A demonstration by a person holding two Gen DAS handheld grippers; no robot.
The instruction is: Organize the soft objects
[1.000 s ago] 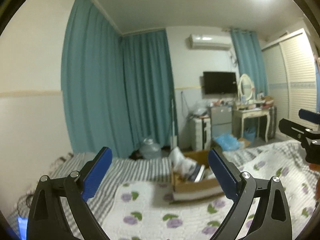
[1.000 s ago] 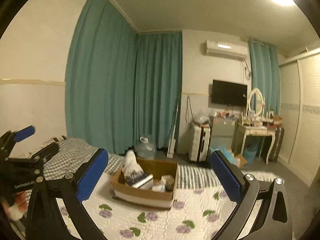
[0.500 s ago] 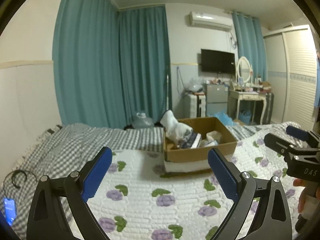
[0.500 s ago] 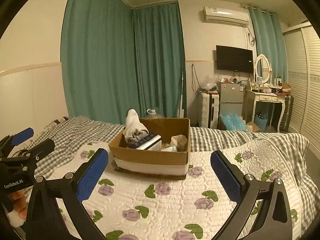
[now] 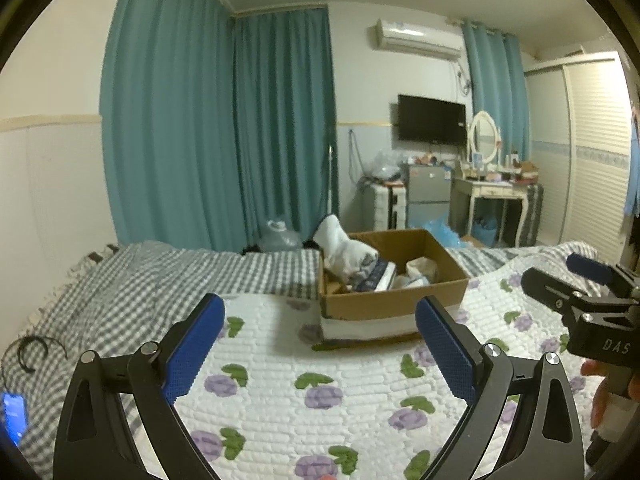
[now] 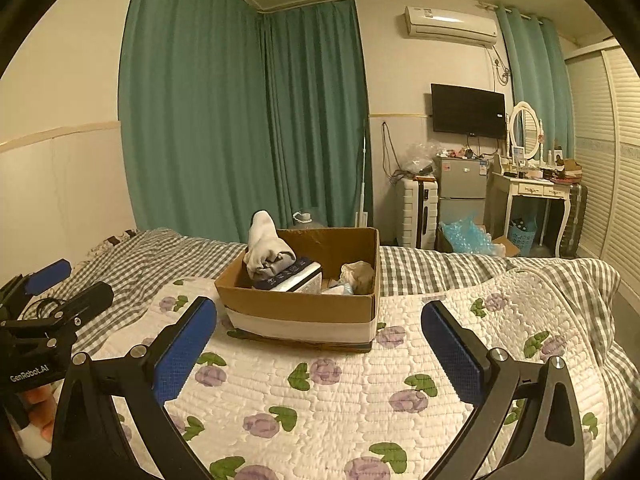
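A cardboard box (image 5: pixel 394 300) stands on a white quilt with purple flowers (image 5: pixel 304 392). It holds a white rolled cloth (image 5: pixel 340 250), a dark folded item (image 5: pixel 376 276) and a pale bundle (image 5: pixel 420 268). My left gripper (image 5: pixel 320 344) is open and empty, short of the box. In the right wrist view the box (image 6: pixel 304 304) holds the white cloth (image 6: pixel 264 246) and a brownish bundle (image 6: pixel 360 276). My right gripper (image 6: pixel 318 348) is open and empty, just short of the box.
A grey checked blanket (image 5: pixel 140 284) covers the bed's far and left parts. A lit phone (image 5: pixel 14 416) and a black cable (image 5: pixel 32 352) lie at the left. Beyond the bed are teal curtains (image 6: pixel 240 120), a fridge (image 6: pixel 462 192) and a dressing table (image 6: pixel 532 192).
Both views tilted down from the ceiling towards the bed, and both grippers came closer to the box. Both stayed open and empty.
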